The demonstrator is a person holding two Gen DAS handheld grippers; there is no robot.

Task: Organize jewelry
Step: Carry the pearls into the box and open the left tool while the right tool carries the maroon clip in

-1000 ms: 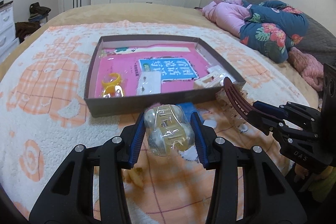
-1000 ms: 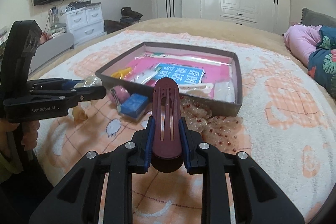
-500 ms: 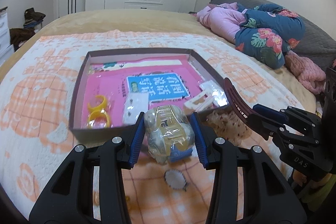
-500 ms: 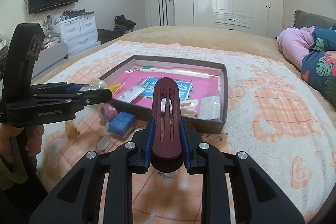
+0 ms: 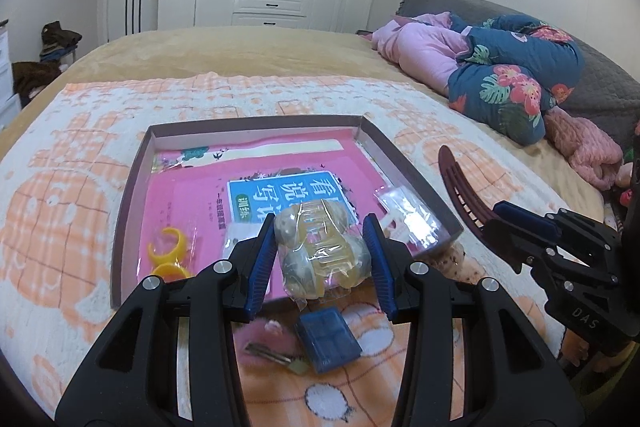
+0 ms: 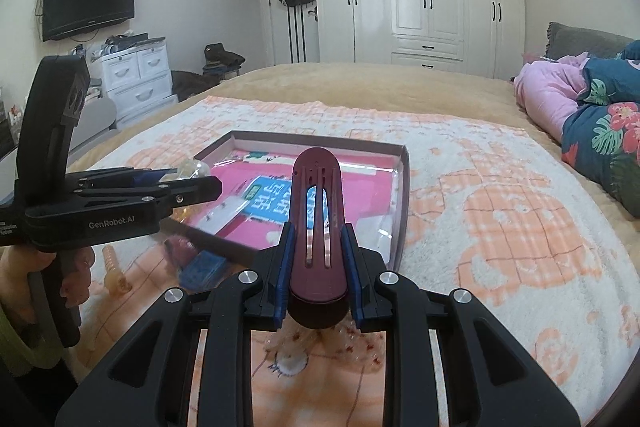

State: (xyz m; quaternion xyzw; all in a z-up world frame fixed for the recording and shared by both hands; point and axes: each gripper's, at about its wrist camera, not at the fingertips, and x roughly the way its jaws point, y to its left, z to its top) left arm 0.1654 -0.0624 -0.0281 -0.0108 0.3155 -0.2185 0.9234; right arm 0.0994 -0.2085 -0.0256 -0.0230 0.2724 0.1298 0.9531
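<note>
My left gripper (image 5: 320, 251) is shut on a clear bag of yellowish beads (image 5: 320, 255) and holds it above the near edge of the shallow cardboard box (image 5: 132, 187) on the bed. The box holds a pink booklet, yellow rings (image 5: 168, 247) and small clear packets (image 5: 404, 211). My right gripper (image 6: 316, 259) is shut on a dark red hair clip (image 6: 316, 211), held in the air short of the box (image 6: 404, 187). The clip also shows in the left wrist view (image 5: 460, 187).
A blue case (image 5: 326, 339), a key (image 5: 268, 351) and a pink fuzzy item lie on the blanket in front of the box. An amber spiral hair tie (image 6: 114, 271) lies left. Quilts (image 5: 508, 83) are piled at the right.
Both grippers have risen and moved forward with their loads. The bead bag went from the blanket in front of the box to over its near edge.
</note>
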